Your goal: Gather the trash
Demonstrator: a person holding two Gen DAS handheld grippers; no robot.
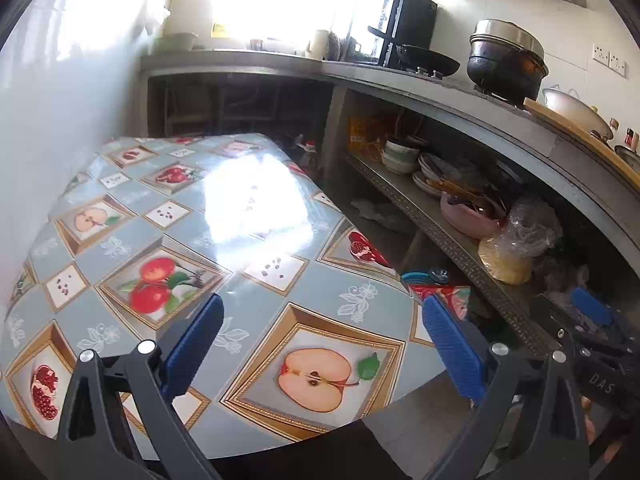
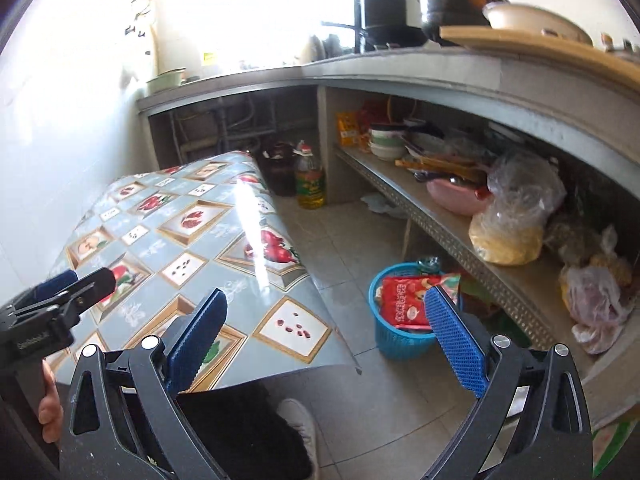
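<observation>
Left hand-held gripper [image 1: 322,344] above the fruit-print worktop [image 1: 248,280], blue pads wide apart and nothing between them. Right hand-held gripper [image 2: 324,344] likewise spread and unloaded, aimed past the worktop edge toward the tiled floor [image 2: 360,240].

Judged from this: well advanced, perhaps all but finished. No wrappers or scraps visible on the oilcloth, though a patch of it is lost under window glare. Blue trash basket [image 2: 394,336] on the floor between worktop and lower shelf [image 2: 460,240], already holding a red snack packet [image 2: 408,300] and other packaging — so the collected trash sits there. Possibly left: a crumpled pale scrap [image 2: 378,202] on the floor below the shelf's far end — cannot tell whether trash or a rag. Tied plastic bags [image 2: 516,216] on the shelf look like stored food rather than rubbish.

Writing: large yellow characters on the red packet, not legible. Green label on the cooking-oil bottle [image 2: 309,180], too small to read. "DAS" on the black body of the right tool at the left view's edge; faint lettering on the other tool, unreadable.
</observation>
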